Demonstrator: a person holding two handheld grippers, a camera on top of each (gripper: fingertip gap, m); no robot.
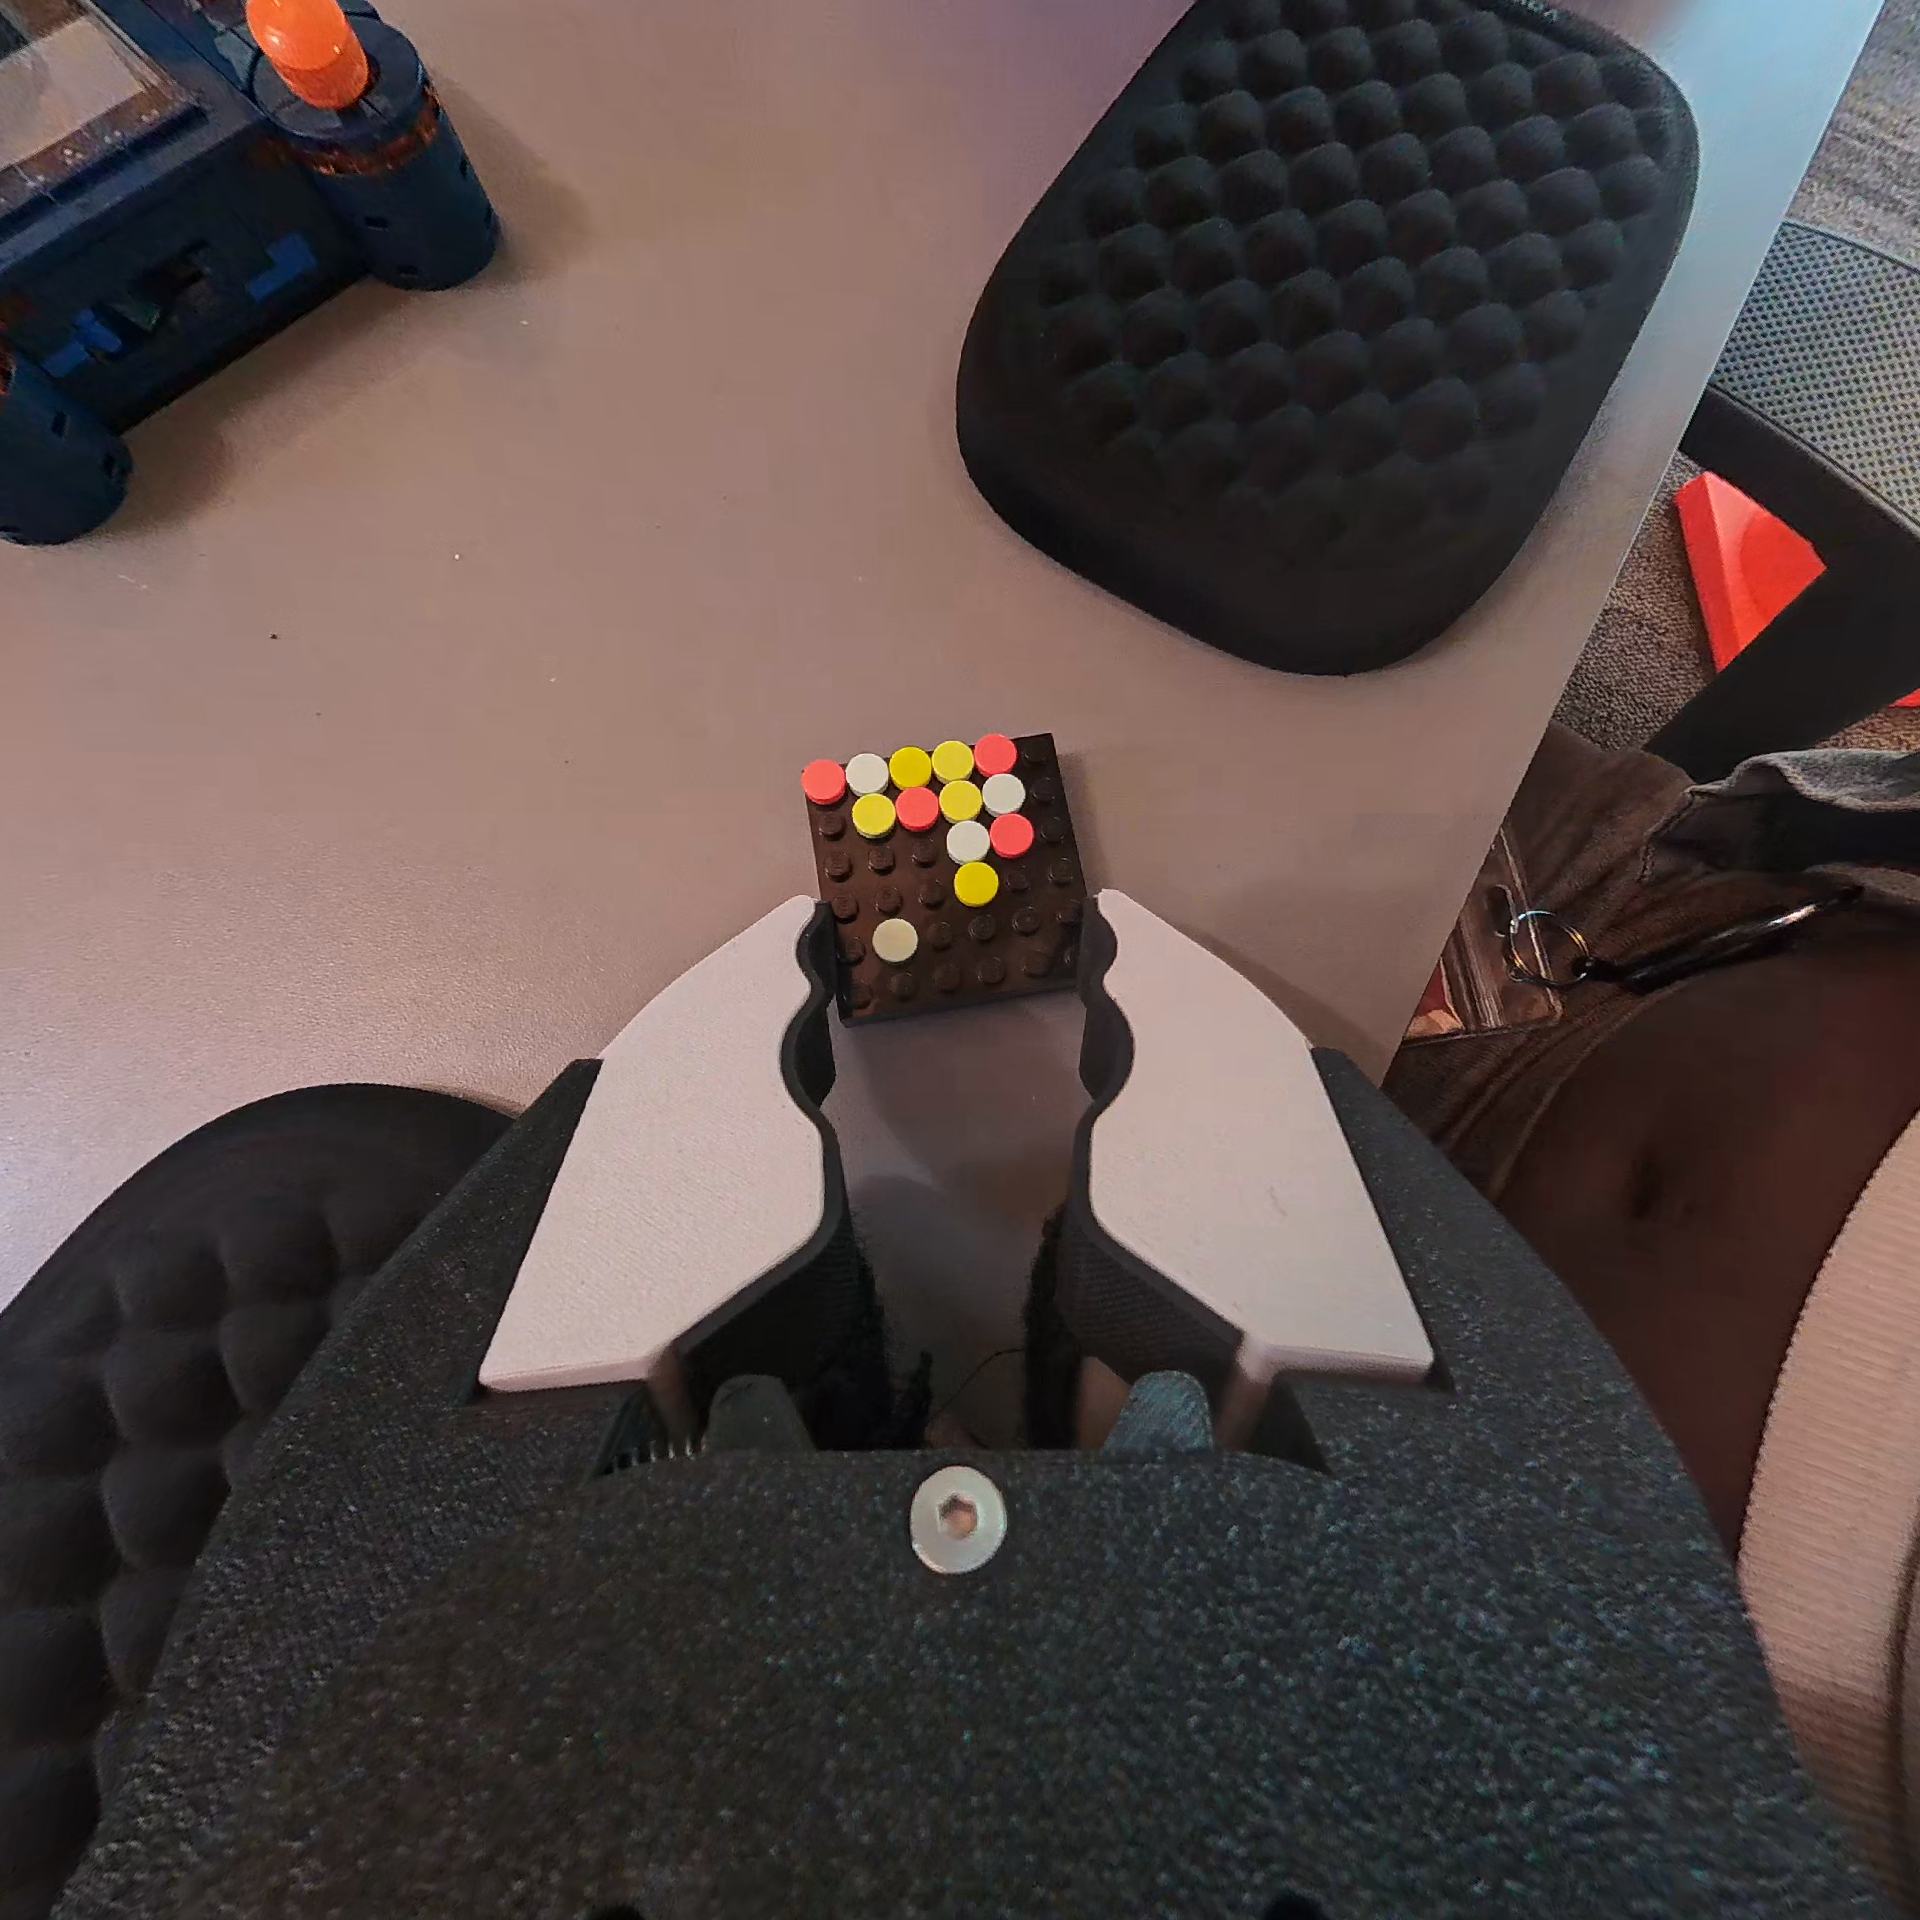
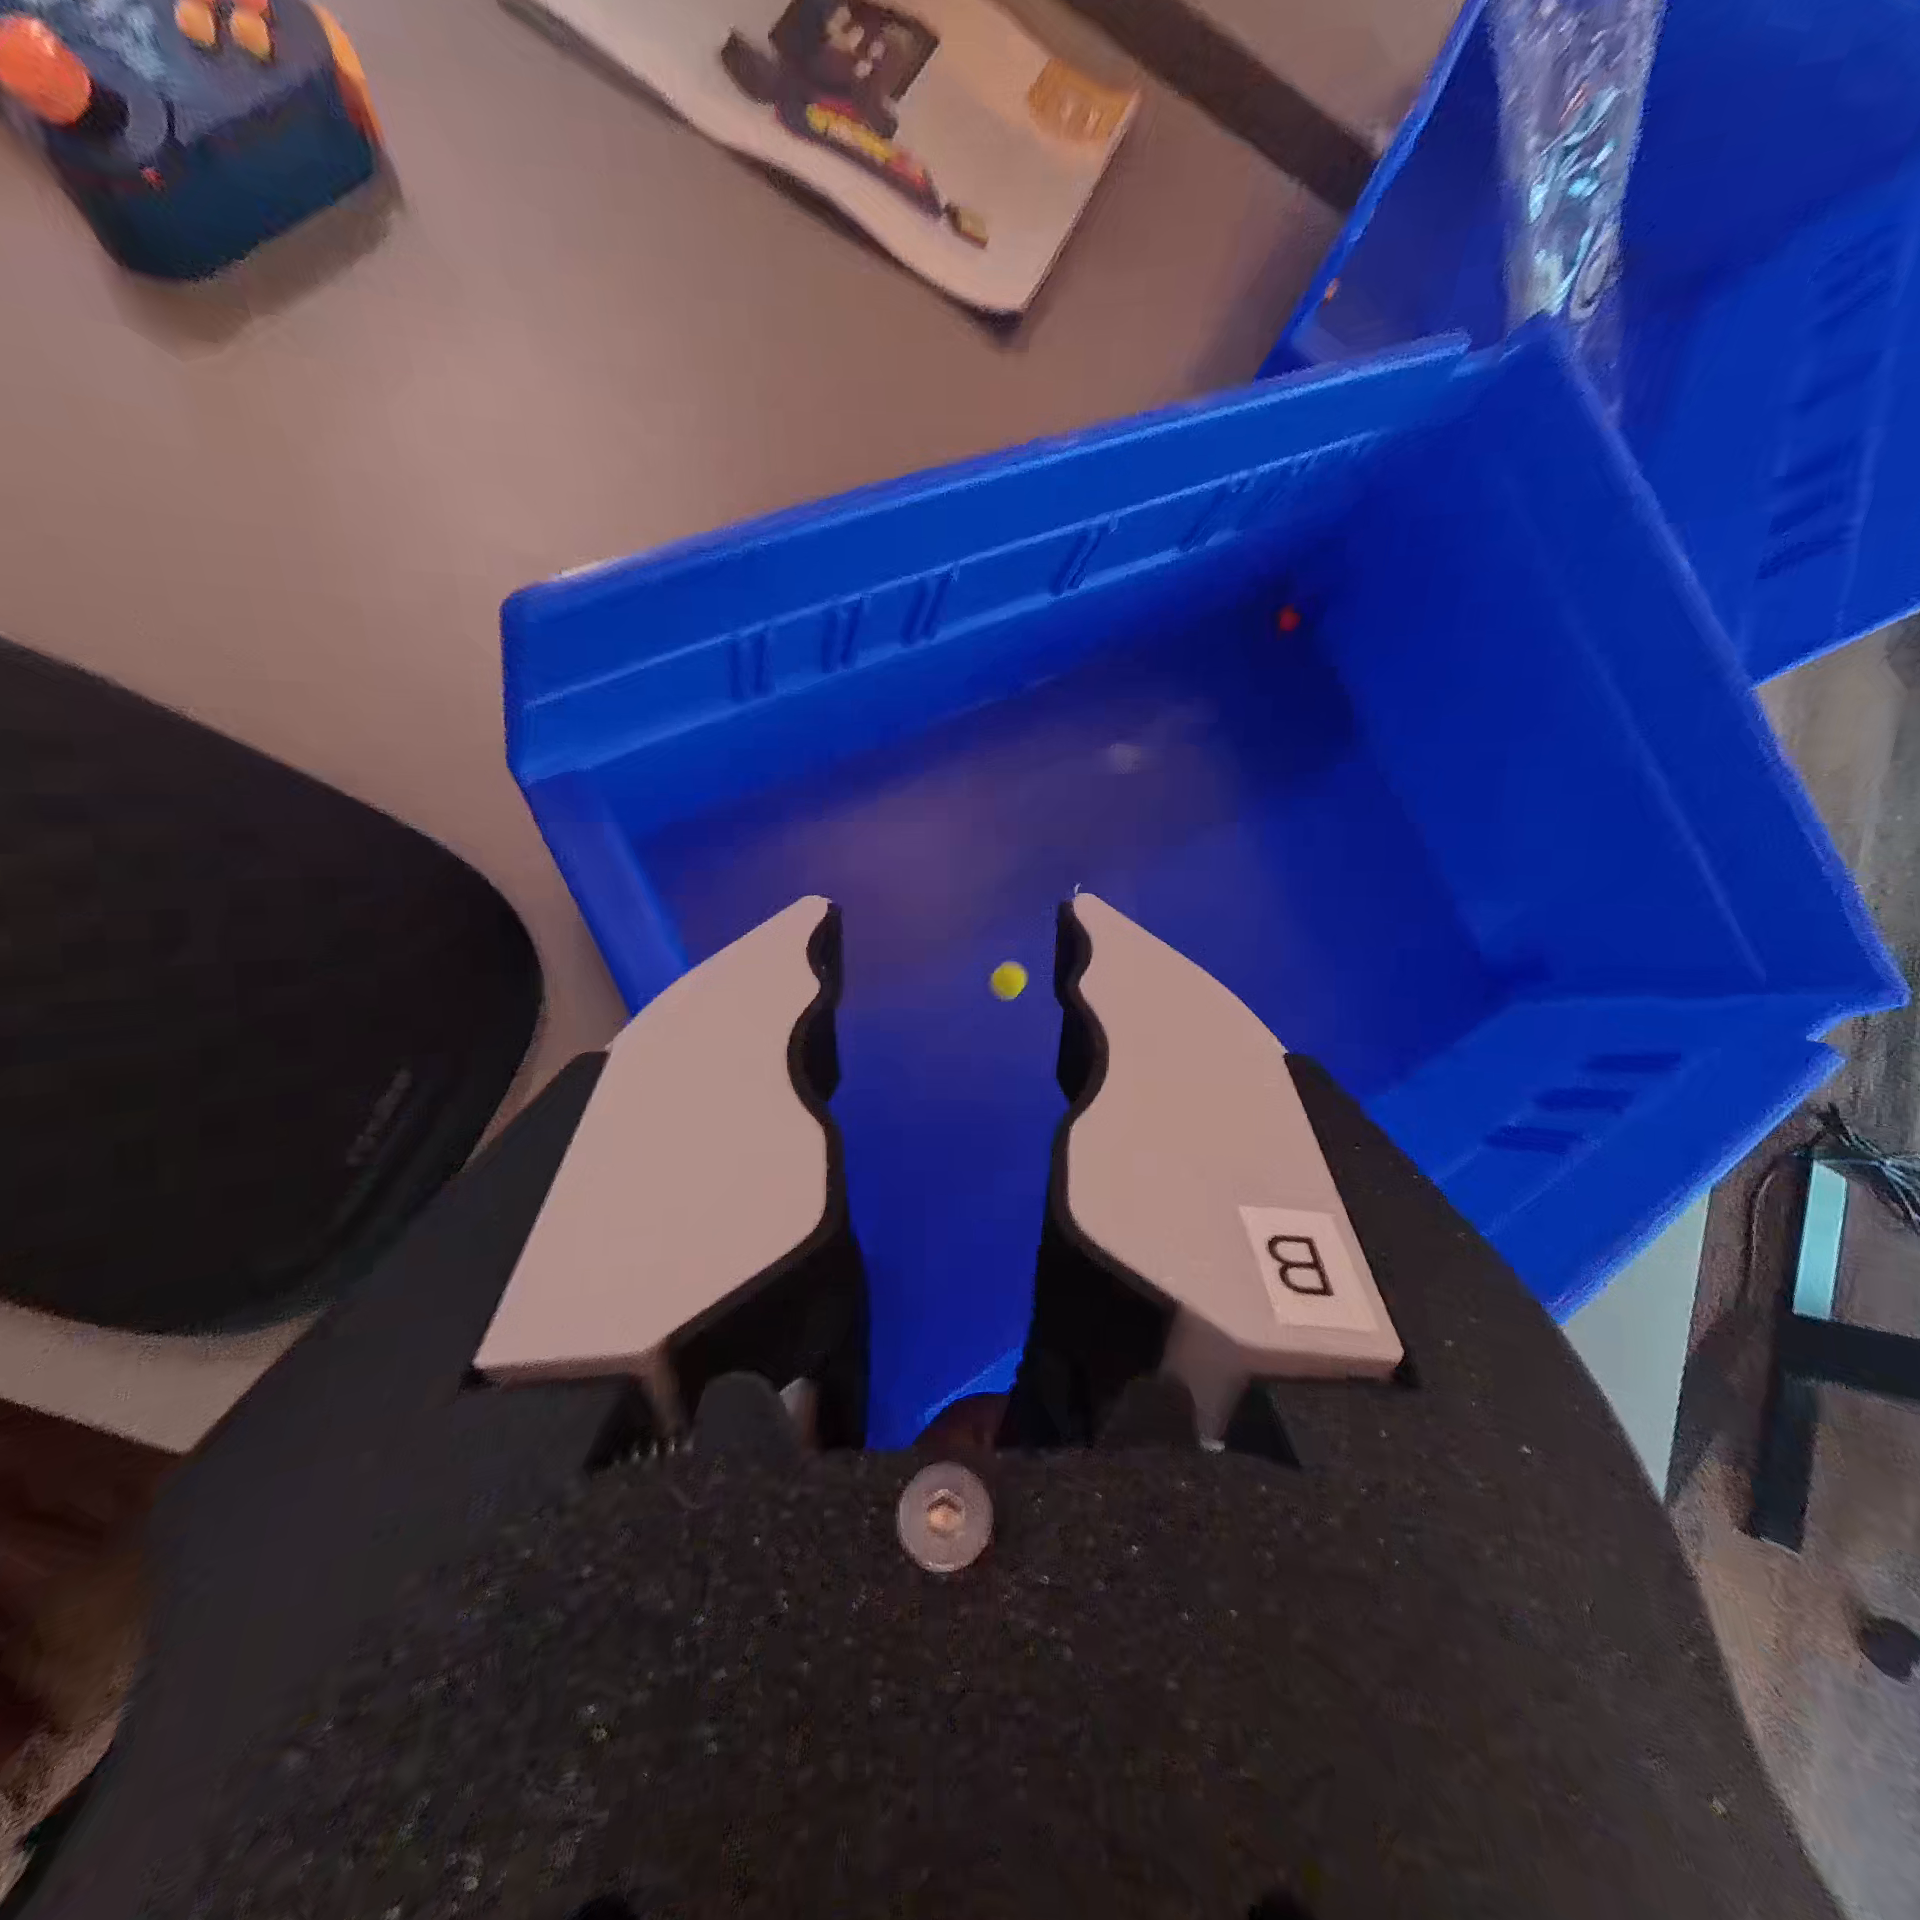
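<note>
**At the table's near edge, both tools low**

Near the table (image 1: 520, 727) edge, my left gripper (image 1: 954, 940) is clamping the black studded plate (image 1: 966, 935) by its sides. My right gripper (image 2: 948, 935) is hanging, jaws parted and empty, over the blue bin (image 2: 1455, 831) holding a yellow dot (image 2: 1007, 979).

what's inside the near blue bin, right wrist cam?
Inside the near blue bin: one yellow round piece, seen between the open right claw tips, and a small red speck at the far corner. The claw body covers the near floor.
</note>
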